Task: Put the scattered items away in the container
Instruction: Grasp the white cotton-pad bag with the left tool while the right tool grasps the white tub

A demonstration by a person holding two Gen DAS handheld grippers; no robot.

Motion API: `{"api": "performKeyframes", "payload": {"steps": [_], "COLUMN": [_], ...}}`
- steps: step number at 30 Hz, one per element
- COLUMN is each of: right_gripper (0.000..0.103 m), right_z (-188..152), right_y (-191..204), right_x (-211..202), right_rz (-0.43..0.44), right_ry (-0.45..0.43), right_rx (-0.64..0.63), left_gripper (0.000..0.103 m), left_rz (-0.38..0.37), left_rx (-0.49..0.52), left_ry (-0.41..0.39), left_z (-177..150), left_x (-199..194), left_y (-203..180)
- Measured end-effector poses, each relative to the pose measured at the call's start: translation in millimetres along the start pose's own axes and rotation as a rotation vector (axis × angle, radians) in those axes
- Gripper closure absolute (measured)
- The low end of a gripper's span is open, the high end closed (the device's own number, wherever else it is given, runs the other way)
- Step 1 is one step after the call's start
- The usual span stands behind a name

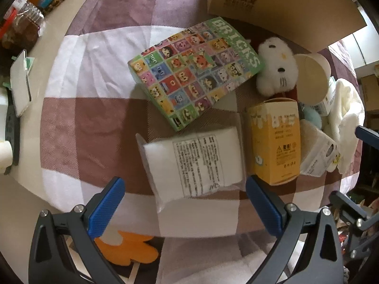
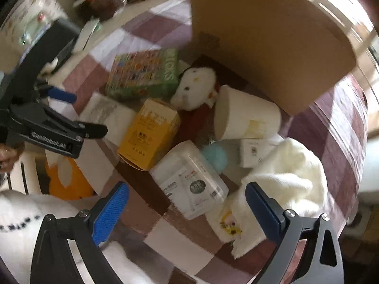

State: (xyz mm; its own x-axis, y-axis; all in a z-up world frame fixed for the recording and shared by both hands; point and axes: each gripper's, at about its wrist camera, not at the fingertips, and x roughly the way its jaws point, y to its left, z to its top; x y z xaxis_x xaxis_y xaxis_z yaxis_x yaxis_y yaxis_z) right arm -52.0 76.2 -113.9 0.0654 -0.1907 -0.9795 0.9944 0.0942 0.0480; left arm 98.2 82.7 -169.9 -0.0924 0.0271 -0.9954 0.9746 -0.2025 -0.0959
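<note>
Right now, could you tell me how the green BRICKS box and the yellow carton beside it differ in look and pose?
The BRICKS box is wide and flat, lying face-up, covered in a grid of colourful pixel characters; the yellow carton is narrower and taller in shape, lying on its side, mostly plain yellow with printed text and a warning symbol. The BRICKS box looks closed, while the yellow carton's end flap stands open. Both are cardboard boxes on the checked cloth, not yet in the container.
</note>
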Motion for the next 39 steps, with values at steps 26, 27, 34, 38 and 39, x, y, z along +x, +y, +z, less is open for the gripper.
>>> {"api": "performKeyframes", "payload": {"steps": [26,27,34,38,39], "right_gripper": [0.027,0.028,0.029,0.030,0.030], "right_z": [4.6,4.7,3.8,2.5,2.0], "right_y": [24.3,20.8,-15.1,-35.7,-40.4], "right_x": [61.9,61.1,51.2,40.2,36.7], "right_rz": [-0.162,-0.150,0.004,0.097,0.112], "right_ry": [0.095,0.097,0.110,0.102,0.097], "right_rx": [-0.244,-0.220,0.026,0.155,0.180], "left_gripper": [0.004,0.008,0.044,0.052,0.053], "left_rz": [0.014,0.017,0.010,-0.019,-0.027], "left_rx": [0.039,0.033,0.012,-0.002,-0.005], "left_ry": [-0.050,-0.052,-0.070,-0.067,-0.068], "left_z": [-6.4,-7.1,-10.9,-15.9,-18.1], "left_x": [39.3,38.2,25.9,18.7,15.3], "left_y": [20.8,23.4,46.8,59.8,64.0]}}
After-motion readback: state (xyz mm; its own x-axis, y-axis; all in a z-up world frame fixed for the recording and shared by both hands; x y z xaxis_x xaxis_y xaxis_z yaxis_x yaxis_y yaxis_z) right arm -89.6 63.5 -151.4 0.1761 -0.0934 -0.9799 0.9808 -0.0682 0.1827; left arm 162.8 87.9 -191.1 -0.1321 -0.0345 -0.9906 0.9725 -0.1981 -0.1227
